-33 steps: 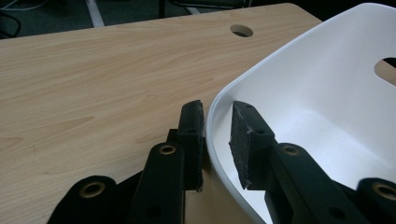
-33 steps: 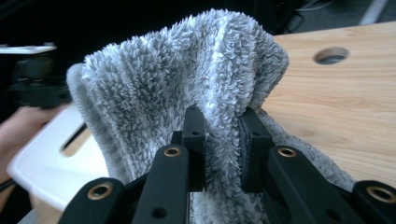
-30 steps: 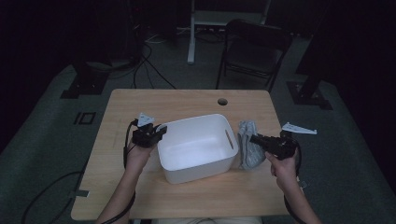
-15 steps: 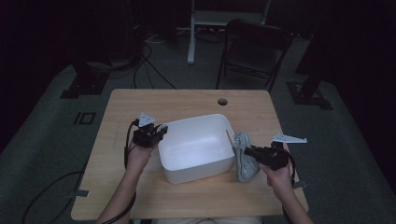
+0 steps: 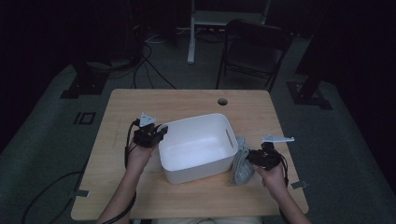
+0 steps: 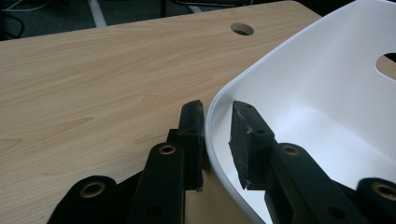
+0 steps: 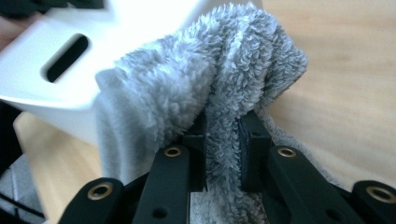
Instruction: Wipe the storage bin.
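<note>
Grey towel, now lower beside bin

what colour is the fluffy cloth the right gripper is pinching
Light grey; the cloth shows best in the right gripper view.

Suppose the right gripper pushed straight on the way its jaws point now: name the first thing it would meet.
The right gripper is already shut on the grey fluffy towel, so the towel comes first. Just behind it stands the white tub, its slotted side wall probably next, though the depth is hard to judge.
</note>
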A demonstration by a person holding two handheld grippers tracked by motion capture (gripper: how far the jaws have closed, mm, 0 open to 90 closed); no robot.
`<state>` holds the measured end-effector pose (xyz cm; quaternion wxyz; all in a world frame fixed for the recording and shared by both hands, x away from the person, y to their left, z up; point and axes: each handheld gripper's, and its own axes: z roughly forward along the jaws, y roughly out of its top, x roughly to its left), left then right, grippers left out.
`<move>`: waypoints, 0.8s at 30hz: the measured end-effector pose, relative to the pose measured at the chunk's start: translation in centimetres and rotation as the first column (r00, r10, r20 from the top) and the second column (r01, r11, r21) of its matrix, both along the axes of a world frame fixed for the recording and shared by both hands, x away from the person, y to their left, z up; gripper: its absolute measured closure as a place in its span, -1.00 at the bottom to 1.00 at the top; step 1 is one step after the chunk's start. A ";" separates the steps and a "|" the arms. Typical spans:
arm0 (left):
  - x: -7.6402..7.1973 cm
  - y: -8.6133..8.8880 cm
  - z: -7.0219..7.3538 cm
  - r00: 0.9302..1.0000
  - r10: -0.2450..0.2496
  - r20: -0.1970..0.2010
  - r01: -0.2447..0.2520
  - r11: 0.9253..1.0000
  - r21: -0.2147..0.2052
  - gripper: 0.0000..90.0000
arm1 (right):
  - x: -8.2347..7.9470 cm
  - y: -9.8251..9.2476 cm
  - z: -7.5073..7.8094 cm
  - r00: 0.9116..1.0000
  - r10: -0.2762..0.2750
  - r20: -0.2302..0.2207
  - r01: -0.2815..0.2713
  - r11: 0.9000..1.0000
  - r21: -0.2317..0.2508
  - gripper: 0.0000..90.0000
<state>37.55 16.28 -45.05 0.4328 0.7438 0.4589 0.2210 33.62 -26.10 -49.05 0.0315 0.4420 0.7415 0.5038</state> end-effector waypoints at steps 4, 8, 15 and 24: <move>0.0 -0.1 0.0 1.000 0.009 0.000 -0.009 1.000 0.006 0.66 | 1.1 0.3 -1.6 0.998 -0.001 -0.057 -0.002 0.999 -0.044 0.71; 0.0 0.0 0.0 1.000 0.009 0.000 -0.009 1.000 0.000 0.66 | 2.1 0.4 -3.2 0.992 0.000 -0.129 -0.007 0.999 -0.053 0.71; 0.0 0.0 0.0 1.000 -0.004 0.000 0.004 1.000 -0.005 0.66 | 2.7 -0.3 -1.5 0.996 0.016 -0.092 -0.014 1.000 0.016 0.70; 0.0 -0.1 0.0 1.000 0.004 0.000 -0.004 1.000 -0.007 0.66 | 4.4 0.8 -2.3 0.995 0.000 -0.097 -0.004 0.999 -0.042 0.71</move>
